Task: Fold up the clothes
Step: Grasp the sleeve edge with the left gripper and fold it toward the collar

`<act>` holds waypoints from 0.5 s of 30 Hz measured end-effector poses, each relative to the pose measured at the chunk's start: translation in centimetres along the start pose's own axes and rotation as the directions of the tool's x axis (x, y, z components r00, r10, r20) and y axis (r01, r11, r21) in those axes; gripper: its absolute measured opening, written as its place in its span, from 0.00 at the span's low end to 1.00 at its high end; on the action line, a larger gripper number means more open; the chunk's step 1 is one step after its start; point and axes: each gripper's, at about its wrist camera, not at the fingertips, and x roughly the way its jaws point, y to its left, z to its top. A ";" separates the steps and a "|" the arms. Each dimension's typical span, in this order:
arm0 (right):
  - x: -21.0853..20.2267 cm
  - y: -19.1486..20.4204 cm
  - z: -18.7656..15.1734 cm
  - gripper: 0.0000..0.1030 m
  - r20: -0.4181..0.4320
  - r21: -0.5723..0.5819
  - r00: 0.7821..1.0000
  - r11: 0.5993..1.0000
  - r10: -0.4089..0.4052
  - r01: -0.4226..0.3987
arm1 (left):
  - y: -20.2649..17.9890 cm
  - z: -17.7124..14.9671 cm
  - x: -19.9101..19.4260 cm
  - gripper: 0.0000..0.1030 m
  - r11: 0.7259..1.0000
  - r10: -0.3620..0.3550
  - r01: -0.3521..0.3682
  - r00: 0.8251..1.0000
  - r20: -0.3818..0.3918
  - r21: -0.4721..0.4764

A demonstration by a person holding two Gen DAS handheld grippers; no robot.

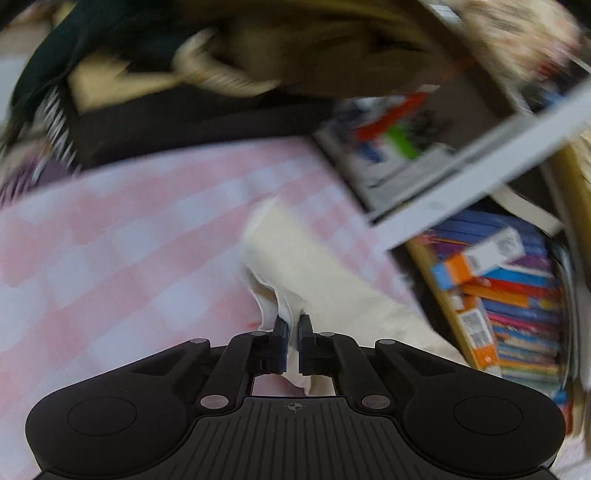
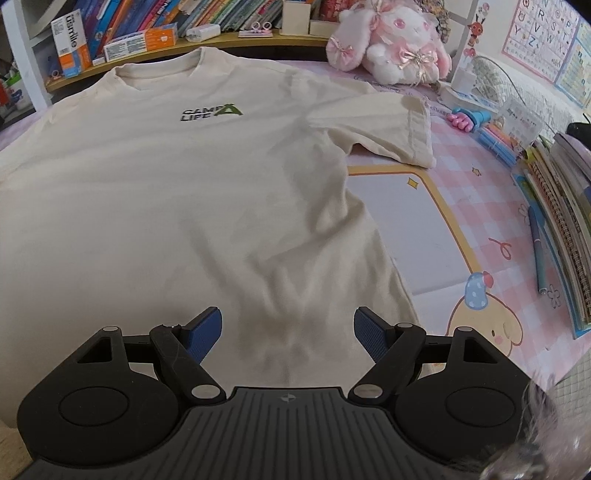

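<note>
Left gripper (image 1: 293,325): tongs pressed nearly together, pinching a bunched edge of the cream T-shirt (image 1: 291,254) above the pink checked desk cover (image 1: 110,240). Which part of the garment is pinched cannot be told; whole left view smeared by motion blur. Past the desk's right edge in that view, a tilted shelf of books (image 1: 517,295), titles unreadable. Toward the desk's far edge, a dark heap (image 1: 177,118) and tan cloth (image 1: 332,55), too blurred to identify.

Right gripper (image 2: 288,325): tongs spread wide, blue pads (image 2: 369,334) apart, hovering over the lower front of the shirt, holding nothing.

T-shirt (image 2: 166,192) spread flat, chest side up, over most of the desk; collar toward the far edge, "CAMP LIFE" print (image 2: 212,112) on the chest. One sleeve (image 2: 391,125) laid out toward the right edge; opposite sleeve cut off by the frame's left border; hem hidden beneath the gripper body.

Near the far right corner, a pink-and-white plush rabbit (image 2: 391,48). Along the right edge, stacked notebooks (image 2: 565,221) and a pen (image 2: 537,251), partly cropped. Cartoon-printed mat (image 2: 443,229) partly covered by the shirt. Behind the far edge, shelved books (image 2: 207,14), tops cut off.
</note>
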 end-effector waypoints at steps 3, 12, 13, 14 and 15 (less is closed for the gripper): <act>0.6 -1.0 0.2 0.75 0.000 0.009 1.000 1.000 0.019 -0.019 | -5.4 -0.6 -0.4 0.03 0.978 -0.042 0.042 0.999 -0.006 0.204; 2.4 -4.5 0.6 0.75 -0.017 0.059 0.998 0.996 0.064 -0.063 | -18.7 -15.1 3.0 0.14 0.446 0.081 0.234 0.951 -0.299 0.864; 2.6 -4.8 0.6 0.75 -0.020 0.061 0.997 0.996 0.071 -0.069 | -18.5 -16.4 3.8 0.14 0.424 0.124 0.233 0.943 -0.310 0.875; 2.7 -5.0 0.6 0.76 -0.019 0.059 0.997 0.995 0.076 -0.074 | -18.3 -16.9 4.0 0.14 0.421 0.136 0.222 0.943 -0.303 0.879; 2.8 -5.2 0.6 0.77 -0.017 0.052 0.996 0.995 0.082 -0.081 | -18.2 -17.3 4.0 0.16 0.423 0.139 0.211 0.946 -0.293 0.881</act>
